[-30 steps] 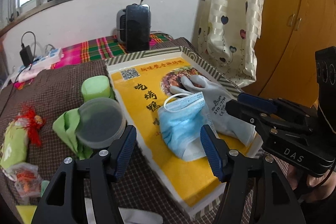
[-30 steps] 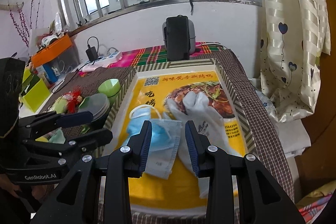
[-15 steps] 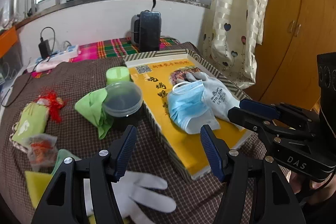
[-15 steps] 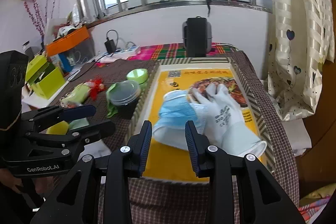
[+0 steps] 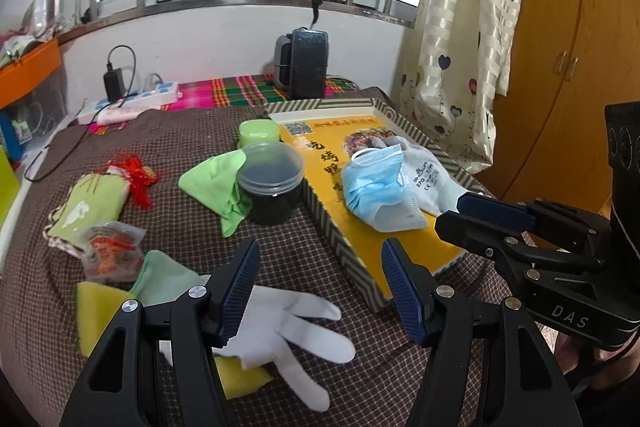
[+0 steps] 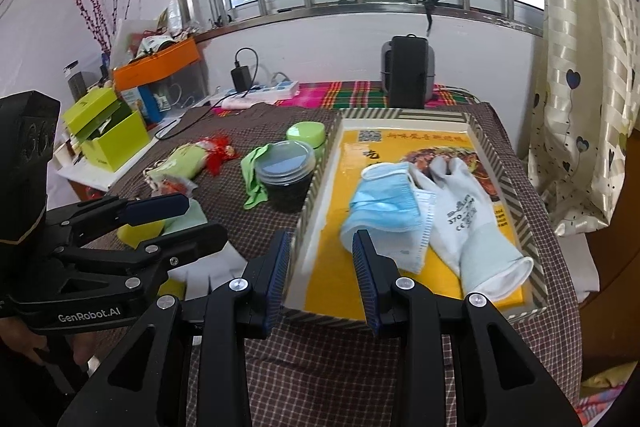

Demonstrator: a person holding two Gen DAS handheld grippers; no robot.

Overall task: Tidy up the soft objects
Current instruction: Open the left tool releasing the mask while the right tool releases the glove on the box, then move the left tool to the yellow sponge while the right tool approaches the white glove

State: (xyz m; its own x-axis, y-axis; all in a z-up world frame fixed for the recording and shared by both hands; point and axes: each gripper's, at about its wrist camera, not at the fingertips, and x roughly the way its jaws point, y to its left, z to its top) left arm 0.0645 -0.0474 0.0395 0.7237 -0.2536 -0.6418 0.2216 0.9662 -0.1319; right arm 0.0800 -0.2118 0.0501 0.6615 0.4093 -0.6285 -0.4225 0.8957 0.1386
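Barred window above a white wall, heart-print curtain (image 6: 580,75) at the right, wooden wardrobe (image 5: 560,47) beyond. Below, table (image 5: 168,155) under a brown checked cloth, with a plaid strip along the far edge.

On the right half of the cloth: shallow tray (image 6: 536,283) with striped rim and yellow printed bottom. Inside, blue face mask (image 6: 384,203) lying partly over a grey work glove (image 6: 468,219), both touching, the glove's cuff toward the near rim.

Just left of the tray: clear lidded tub (image 5: 270,183) with dark contents, green cloth (image 5: 212,183) tucked against it, green lidded jar (image 5: 259,133) right behind. Further left: pale green pouch (image 5: 94,203) with red tassel, small clear packet (image 5: 114,255) near it.

Near edge of the table: white glove (image 5: 296,331) spread flat, fingers pointing right, resting on a yellow sponge (image 5: 100,319) and a mint cloth (image 5: 164,283).

Left gripper (image 5: 318,291): jaws wide apart, nothing between them, hanging over the white glove without touching. Right gripper (image 6: 320,283): jaws partly apart, empty, poised over the tray's near left corner, short of the mask.

At the back: dark box-shaped device (image 6: 406,75), power strip (image 6: 260,93) with black charger plugged in.
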